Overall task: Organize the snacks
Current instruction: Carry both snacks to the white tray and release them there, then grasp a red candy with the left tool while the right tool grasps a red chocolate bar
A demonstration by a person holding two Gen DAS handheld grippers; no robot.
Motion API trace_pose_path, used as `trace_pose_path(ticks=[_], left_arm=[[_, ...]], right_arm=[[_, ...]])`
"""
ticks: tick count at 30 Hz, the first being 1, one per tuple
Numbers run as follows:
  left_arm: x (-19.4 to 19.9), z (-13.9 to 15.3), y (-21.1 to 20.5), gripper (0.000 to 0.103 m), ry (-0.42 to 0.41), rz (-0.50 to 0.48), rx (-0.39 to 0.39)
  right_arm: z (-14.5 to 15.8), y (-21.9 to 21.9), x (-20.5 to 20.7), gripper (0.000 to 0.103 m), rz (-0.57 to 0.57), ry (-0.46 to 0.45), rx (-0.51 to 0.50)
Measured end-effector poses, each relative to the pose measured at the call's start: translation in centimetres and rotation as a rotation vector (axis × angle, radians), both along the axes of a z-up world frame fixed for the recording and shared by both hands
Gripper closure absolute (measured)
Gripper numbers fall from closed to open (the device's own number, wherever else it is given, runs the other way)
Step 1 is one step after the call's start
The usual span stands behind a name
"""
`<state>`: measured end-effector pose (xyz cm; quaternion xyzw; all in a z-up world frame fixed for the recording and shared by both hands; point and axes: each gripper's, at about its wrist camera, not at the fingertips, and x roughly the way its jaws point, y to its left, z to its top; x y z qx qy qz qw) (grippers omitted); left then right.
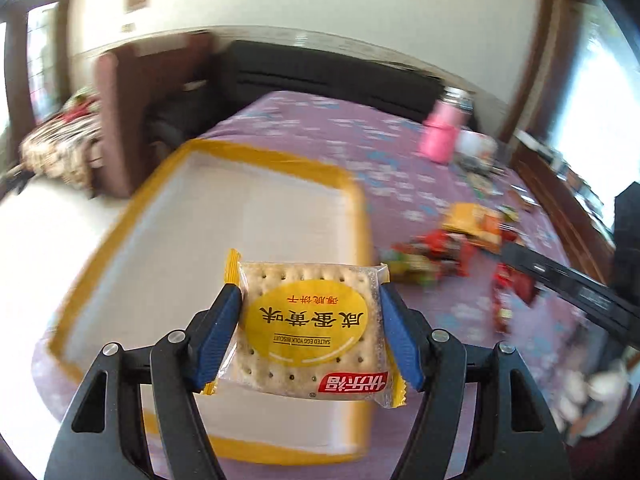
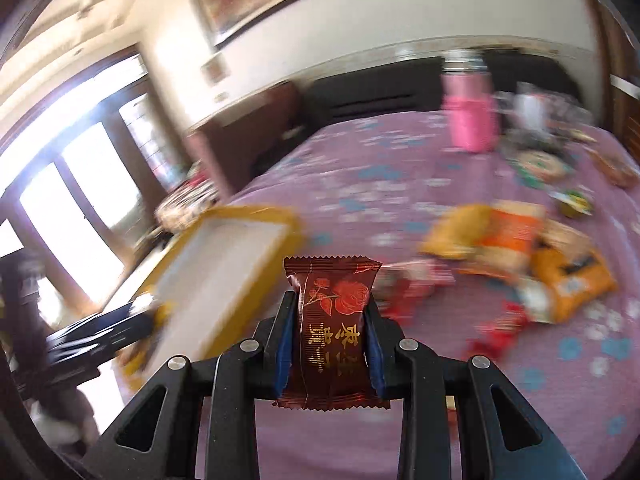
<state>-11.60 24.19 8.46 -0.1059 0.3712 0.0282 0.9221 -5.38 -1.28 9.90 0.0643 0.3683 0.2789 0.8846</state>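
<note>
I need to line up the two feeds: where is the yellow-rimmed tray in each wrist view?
Left wrist: yellow-rimmed tray fills the centre-left, directly behind the left claw.
Right wrist: tray sits left of centre, tilted, left of the right claw.
Shared landmark: pink bottle on the far side of the purple cloth.

My left gripper (image 1: 310, 312) has its jaws set wide apart, blue pads pressed flat against both sides of a load. My right gripper (image 2: 330, 332) has its jaws drawn narrow, pads pinching in from either side, raised.
</note>
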Motion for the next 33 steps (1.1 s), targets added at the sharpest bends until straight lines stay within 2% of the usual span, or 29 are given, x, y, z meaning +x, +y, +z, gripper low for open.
trace_pose_path(ticks=[3,6,9,12,17,19,21,26,29,31,33], left_arm=[[-0.3,-0.9,2.8,0.034,0.021,0.078,0.04],[-0.3,-1.9,5.5,0.034,0.042,0.125,0.04],[0.1,-2.9,7.1,0.033,0.055,0.157,0.038],[0.5,-3.8,8.5,0.034,0.073,0.176,0.002],[-0.1,-3.9,10.1,0.034,0.062,0.195,-0.075],[-0.7,-3.7,10.6,0.034,0.046,0.206,-0.102],[-1.5,-3.3,11.0,0.034,0.021,0.216,-0.122],[-3.2,-0.8,10.2,0.034,-0.067,0.216,-0.142],[-4.3,1.4,8.8,0.033,-0.144,0.193,-0.126],[-4.9,2.8,7.5,0.03,-0.19,0.169,-0.132],[-5.2,4.1,6.1,0.021,-0.22,0.132,-0.155]], right_arm=[[-0.1,5.1,-0.7,0.072,0.122,0.051,0.004],[-1.3,10.3,-1.2,0.072,0.229,0.131,0.004],[-2.4,15.0,-2.1,0.072,0.306,0.155,-0.049],[-3.9,18.6,-2.9,0.072,0.361,0.176,-0.102],[-6.3,21.9,-3.8,0.069,0.399,0.197,-0.185],[-6.7,22.5,-4.4,0.068,0.404,0.187,-0.21],[-6.1,22.6,-4.9,0.063,0.407,0.166,-0.213],[-2.6,20.2,-5.7,0.051,0.381,0.064,-0.159],[-0.3,17.1,-6.3,0.049,0.313,-0.023,-0.138],[0.7,14.7,-6.4,0.041,0.254,-0.098,-0.15],[1.5,11.6,-6.6,0.027,0.189,-0.186,-0.174]])
